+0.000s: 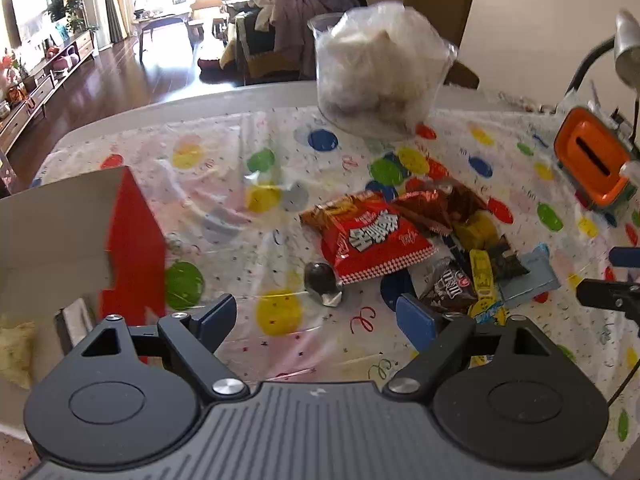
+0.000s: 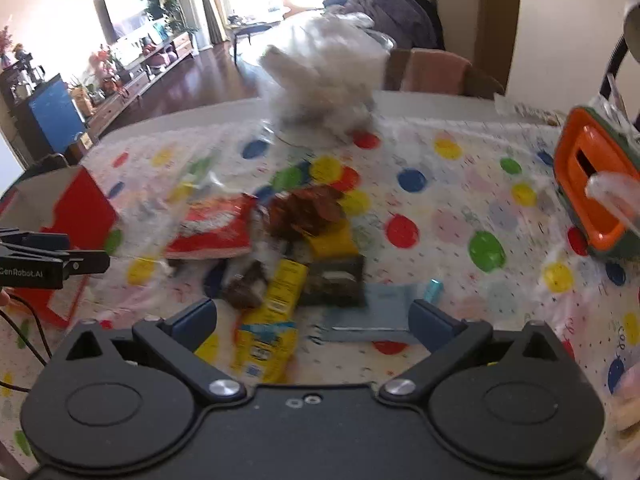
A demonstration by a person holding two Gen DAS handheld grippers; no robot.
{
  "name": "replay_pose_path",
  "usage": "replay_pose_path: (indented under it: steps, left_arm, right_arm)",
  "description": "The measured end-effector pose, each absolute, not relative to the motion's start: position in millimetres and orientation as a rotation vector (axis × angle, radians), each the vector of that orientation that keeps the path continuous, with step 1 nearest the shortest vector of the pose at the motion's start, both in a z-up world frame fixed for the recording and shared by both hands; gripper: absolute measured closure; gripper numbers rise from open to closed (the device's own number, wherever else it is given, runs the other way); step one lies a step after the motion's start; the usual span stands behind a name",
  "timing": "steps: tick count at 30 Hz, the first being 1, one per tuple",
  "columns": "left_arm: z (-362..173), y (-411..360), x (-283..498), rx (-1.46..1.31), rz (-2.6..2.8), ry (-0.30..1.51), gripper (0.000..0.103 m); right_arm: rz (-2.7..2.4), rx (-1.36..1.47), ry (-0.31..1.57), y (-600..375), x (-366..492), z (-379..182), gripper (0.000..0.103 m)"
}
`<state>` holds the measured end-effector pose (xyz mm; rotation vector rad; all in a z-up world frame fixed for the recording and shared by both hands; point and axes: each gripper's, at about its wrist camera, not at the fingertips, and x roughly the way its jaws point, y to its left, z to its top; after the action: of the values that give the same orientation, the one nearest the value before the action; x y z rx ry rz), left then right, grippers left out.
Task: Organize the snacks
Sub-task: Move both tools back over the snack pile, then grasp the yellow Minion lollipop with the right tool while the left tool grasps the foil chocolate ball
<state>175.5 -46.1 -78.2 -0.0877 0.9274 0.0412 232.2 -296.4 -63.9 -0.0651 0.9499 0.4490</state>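
A heap of snacks lies mid-table on the spotted cloth: a red chip bag (image 1: 366, 242) (image 2: 214, 232), a brown M&M's pack (image 1: 448, 286), a yellow box (image 1: 482, 276) (image 2: 276, 312), a dark packet (image 2: 334, 284), a pale blue packet (image 1: 528, 280) (image 2: 372, 312) and a foil-wrapped dark ball (image 1: 320, 280). My left gripper (image 1: 316, 320) hovers open just short of the ball, nothing between its fingers. My right gripper (image 2: 314, 320) stands wide open above the yellow box and the blue packet, not touching them. A red cardboard box (image 1: 132, 240) (image 2: 80, 212) stands open at the left.
A clear tub stuffed with a white plastic bag (image 1: 380, 76) (image 2: 324, 76) stands at the table's far edge. An orange and green case (image 1: 592, 160) (image 2: 592, 196) sits at the right. A pale snack bag (image 1: 16, 352) lies inside the red box. A lamp (image 1: 628, 52) leans in at far right.
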Motion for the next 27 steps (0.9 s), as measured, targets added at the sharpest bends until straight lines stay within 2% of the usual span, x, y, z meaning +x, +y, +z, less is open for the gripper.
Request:
replay_pose_path:
  steps: [7,17,27]
  left_arm:
    - [-115,-56,204,-0.08,0.04,1.021,0.016]
    - [-139,-48,244,-0.095,0.056,1.105,0.016]
    - [-151,-50,260,-0.043,0.056,1.108,0.018]
  right_arm:
    - [0.505,-0.125,1.001,-287,237,-89,0.001]
    - [0.631,-0.175,1.153,-243,242,-120,0.005]
    - [0.591,-0.198,1.218,-228,254,-140,0.022]
